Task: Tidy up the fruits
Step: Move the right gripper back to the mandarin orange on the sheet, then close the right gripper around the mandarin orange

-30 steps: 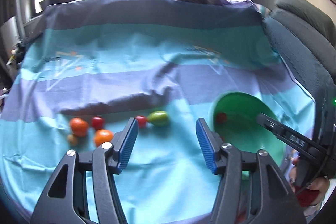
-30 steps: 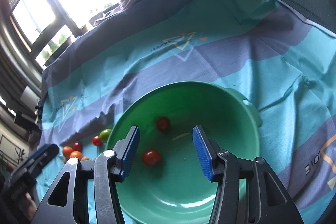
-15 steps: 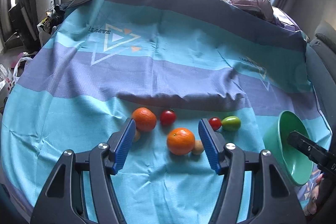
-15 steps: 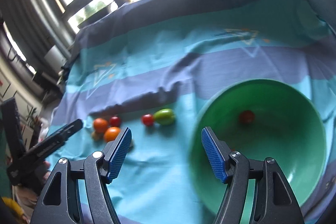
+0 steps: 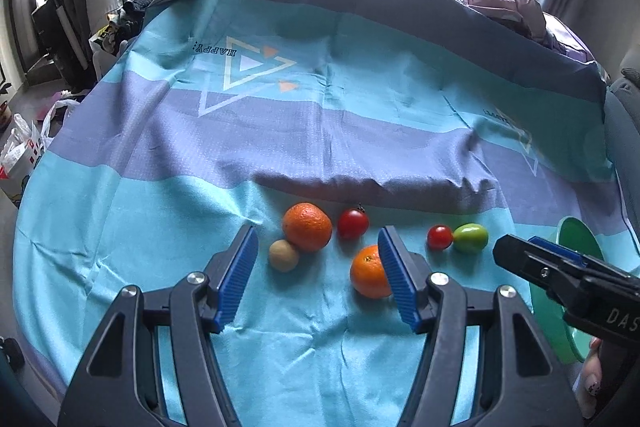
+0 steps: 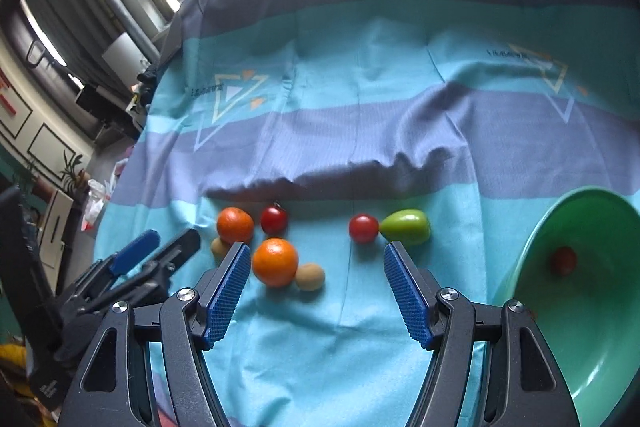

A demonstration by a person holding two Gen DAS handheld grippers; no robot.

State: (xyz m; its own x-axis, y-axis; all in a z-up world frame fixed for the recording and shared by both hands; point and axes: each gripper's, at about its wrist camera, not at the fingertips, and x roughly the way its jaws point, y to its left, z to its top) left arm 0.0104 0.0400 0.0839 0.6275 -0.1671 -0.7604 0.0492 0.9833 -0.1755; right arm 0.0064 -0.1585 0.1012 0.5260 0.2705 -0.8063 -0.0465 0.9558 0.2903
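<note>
So in the last second we swung both grippers off the green bowl [image 6: 600, 291] and back over the fruit left on the striped cloth [image 5: 168, 211]; one cherry tomato [image 6: 563, 260] sat in the bowl, the rest still needed moving. Our left gripper [image 5: 316, 269] was wide apart and empty, lined up around the far orange [image 5: 307, 227] and the little tan fruit [image 5: 283, 255]. Our right gripper [image 6: 318, 287] was also spread and holding nothing, hovering short of the near orange [image 6: 275, 261], another cherry tomato [image 6: 363, 228] and the green fruit [image 6: 405, 227], so we figured a double pick was next.

bare cloth [image 6: 320, 339] ahead, oranges [image 6: 275, 262] crowding left
</note>
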